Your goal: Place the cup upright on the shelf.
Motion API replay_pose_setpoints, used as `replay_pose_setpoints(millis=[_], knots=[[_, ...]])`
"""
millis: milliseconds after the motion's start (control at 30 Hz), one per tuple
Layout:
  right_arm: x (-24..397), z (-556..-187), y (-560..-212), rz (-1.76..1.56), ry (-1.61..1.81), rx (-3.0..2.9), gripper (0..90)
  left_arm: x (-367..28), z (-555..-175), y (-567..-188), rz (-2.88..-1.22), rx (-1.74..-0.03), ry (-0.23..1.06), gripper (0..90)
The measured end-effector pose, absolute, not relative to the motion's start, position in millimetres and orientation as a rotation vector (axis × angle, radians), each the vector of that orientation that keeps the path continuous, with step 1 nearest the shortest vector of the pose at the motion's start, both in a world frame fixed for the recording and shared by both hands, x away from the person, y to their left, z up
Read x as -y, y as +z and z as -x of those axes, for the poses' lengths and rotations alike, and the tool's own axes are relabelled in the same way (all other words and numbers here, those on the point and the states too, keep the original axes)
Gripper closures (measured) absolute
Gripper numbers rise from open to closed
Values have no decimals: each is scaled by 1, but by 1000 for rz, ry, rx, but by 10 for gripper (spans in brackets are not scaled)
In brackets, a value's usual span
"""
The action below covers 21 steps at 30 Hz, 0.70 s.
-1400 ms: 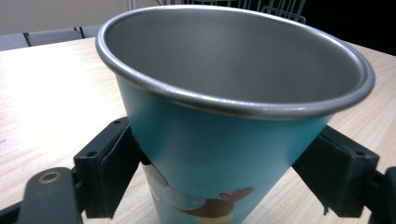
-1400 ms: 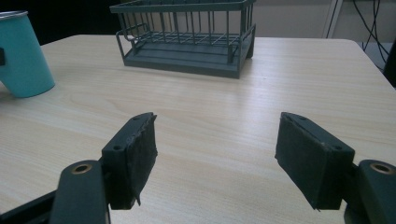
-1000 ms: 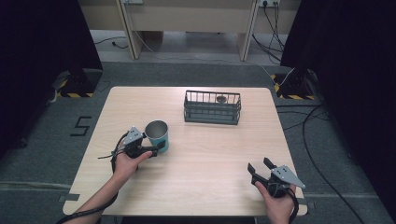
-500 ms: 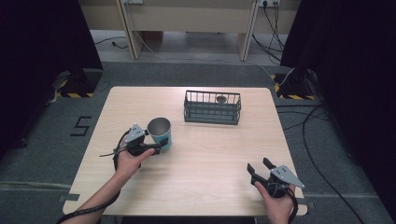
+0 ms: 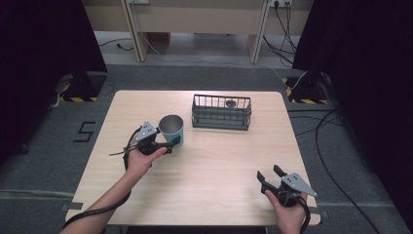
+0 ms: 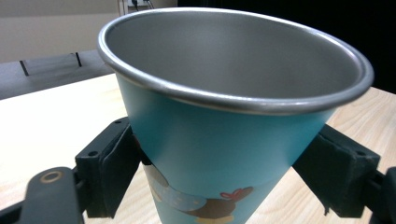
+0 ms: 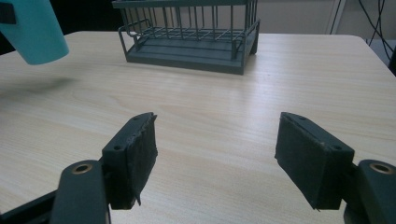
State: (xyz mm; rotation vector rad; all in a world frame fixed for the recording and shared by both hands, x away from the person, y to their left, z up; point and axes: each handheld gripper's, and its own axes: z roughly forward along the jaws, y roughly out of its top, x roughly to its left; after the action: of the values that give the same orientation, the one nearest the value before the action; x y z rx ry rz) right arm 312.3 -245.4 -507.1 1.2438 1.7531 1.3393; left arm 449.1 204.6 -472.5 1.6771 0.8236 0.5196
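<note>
Left tool is clamping the teal steel-lined tapered cup, apparently lifted off the counter, left of the dark wire basket. Right tool is idling wide open, empty, near right. Likely next: carrying the cup basketward, keeping it upright.

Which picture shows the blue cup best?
The left gripper view: the blue metal cup with a silver rim looms close, showing its shiny inside, a cartoon print and the fingers pressing both sides. The high view shows it small, held by the left gripper. The right gripper view catches its bottom corner.
</note>
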Motion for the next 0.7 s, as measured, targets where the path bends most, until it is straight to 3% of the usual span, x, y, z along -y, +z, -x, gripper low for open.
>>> replay_pose_setpoints(millis=[700], knots=[[245,-312,-508,-1251,1344,-1753,299,-175,-471,-450,-1679,-775,529,172]])
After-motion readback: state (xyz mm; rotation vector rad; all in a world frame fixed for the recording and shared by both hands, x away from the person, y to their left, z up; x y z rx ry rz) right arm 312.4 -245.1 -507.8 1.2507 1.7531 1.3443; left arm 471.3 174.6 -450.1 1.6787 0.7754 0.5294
